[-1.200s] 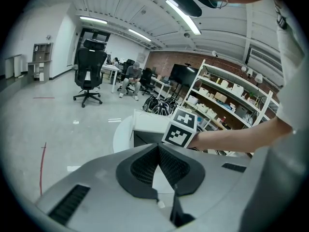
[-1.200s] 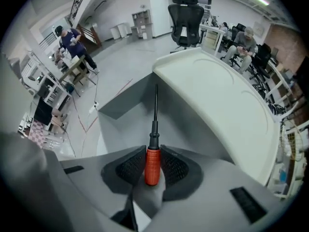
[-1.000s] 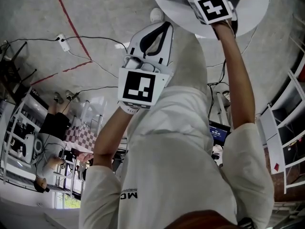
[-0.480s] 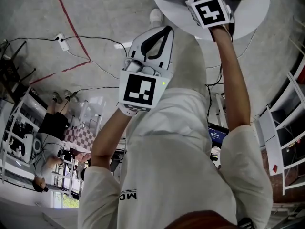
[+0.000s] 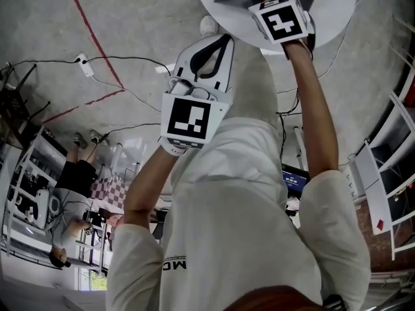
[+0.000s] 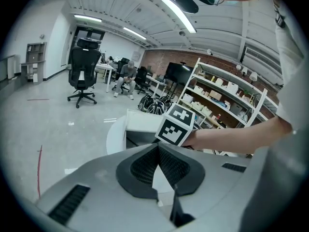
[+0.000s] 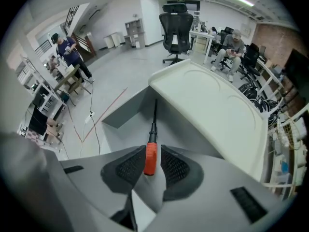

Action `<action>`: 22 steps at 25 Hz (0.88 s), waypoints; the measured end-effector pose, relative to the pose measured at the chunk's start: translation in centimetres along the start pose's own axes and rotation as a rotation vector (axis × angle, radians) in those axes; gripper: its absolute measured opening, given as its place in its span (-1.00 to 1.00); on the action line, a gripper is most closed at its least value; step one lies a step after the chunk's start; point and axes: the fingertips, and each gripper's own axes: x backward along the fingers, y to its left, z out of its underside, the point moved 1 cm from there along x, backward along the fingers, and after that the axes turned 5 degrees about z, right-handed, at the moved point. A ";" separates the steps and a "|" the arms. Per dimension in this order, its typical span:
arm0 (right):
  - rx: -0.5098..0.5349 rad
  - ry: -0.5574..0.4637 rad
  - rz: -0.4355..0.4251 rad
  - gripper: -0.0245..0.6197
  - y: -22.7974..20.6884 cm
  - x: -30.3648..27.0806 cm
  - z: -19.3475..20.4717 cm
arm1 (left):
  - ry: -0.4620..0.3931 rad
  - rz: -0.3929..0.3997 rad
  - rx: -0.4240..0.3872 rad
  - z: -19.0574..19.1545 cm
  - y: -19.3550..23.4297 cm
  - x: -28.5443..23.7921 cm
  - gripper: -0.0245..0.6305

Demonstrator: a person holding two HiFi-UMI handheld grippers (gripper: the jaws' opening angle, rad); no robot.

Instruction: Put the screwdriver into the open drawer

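Note:
The screwdriver [image 7: 150, 159] has an orange-red handle and a black shaft. My right gripper [image 7: 149, 150] is shut on that handle, the shaft pointing forward and down into the open grey drawer [image 7: 126, 111]. The drawer belongs to a white cabinet [image 7: 217, 105] on a round white table [image 5: 337, 18]. In the head view the right gripper's marker cube [image 5: 280, 19] sits over the table's edge. My left gripper [image 6: 157, 148] is shut with nothing in it, held back from the table [image 5: 224, 39] and aimed at the cabinet [image 6: 140, 124].
Concrete floor with a red line [image 5: 91, 37], a power strip [image 5: 83, 62] and cables. Shelving [image 6: 227, 100] stands to the right. An office chair [image 7: 175, 13], seated people [image 7: 232, 45] and a standing person [image 7: 67, 50] are farther off.
The right gripper's cube has shifted slightly up and left in the head view, over the drawer. The left gripper has stayed about where it was.

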 end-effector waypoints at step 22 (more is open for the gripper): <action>-0.050 -0.132 0.082 -0.69 0.7 10.9 0.1 | -0.066 0.027 -0.105 -4.8 -2.9 4.2 -0.90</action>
